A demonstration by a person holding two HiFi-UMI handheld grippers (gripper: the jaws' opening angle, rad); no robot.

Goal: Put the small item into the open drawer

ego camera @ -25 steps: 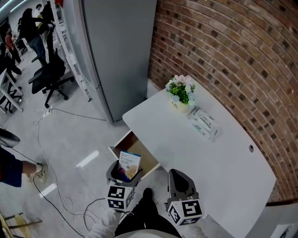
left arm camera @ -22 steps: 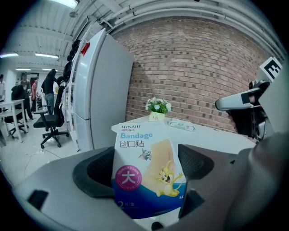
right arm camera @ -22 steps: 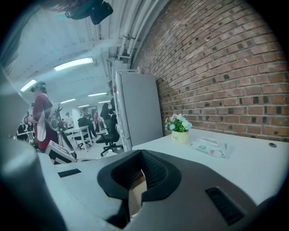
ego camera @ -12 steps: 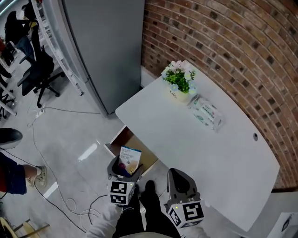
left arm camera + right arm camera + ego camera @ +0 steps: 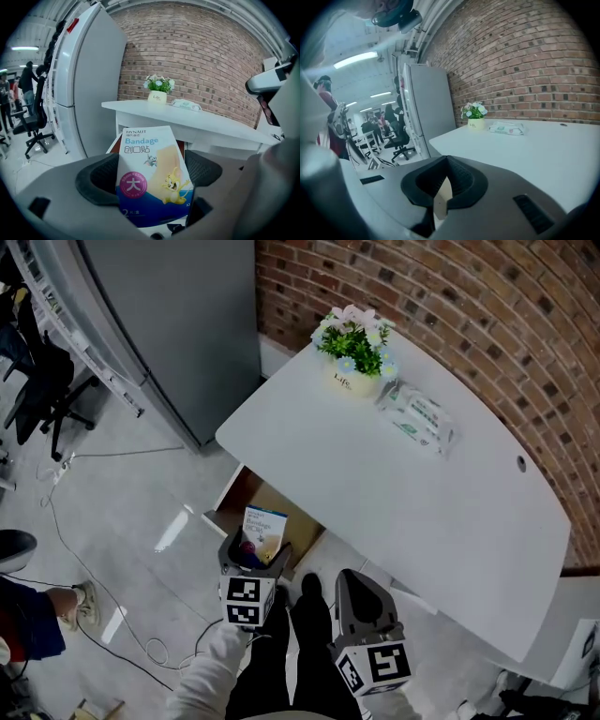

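1. Over the last 1 s little has been changed in the grip; the left gripper (image 5: 253, 554) is still closed on the bandage box (image 5: 152, 173), which is held upright with its printed face toward that gripper's camera, the 2 jaws pressed against its sides.
2. In the head view the table (image 5: 375, 484) and the open drawer (image 5: 223, 491) have slid up and to the left, which is judged to be mostly a shift of the camera; the box is seen against the near part of the drawer's brown inside, as it was before.
3. The box has not been let go, so the placing is judged unfinished; a lowering into the drawer and an opening of the jaws are still called for; whether the box already touches the drawer's bottom cannot be told.
4. The right gripper (image 5: 359, 601) is held low beside the left one; its jaws are drawn nearly together and nothing is gripped between them.
5. The white tabletop is mostly bare; a flower pot (image 5: 352, 381) and a pack of wipes (image 5: 419, 418) are set near its far edge, just beside each other, against the brick wall (image 5: 450, 306).
6. A tall grey fridge (image 5: 178, 315) is stood at the table's left; cables (image 5: 94, 549) are trailed over the pale floor (image 5: 122, 512).
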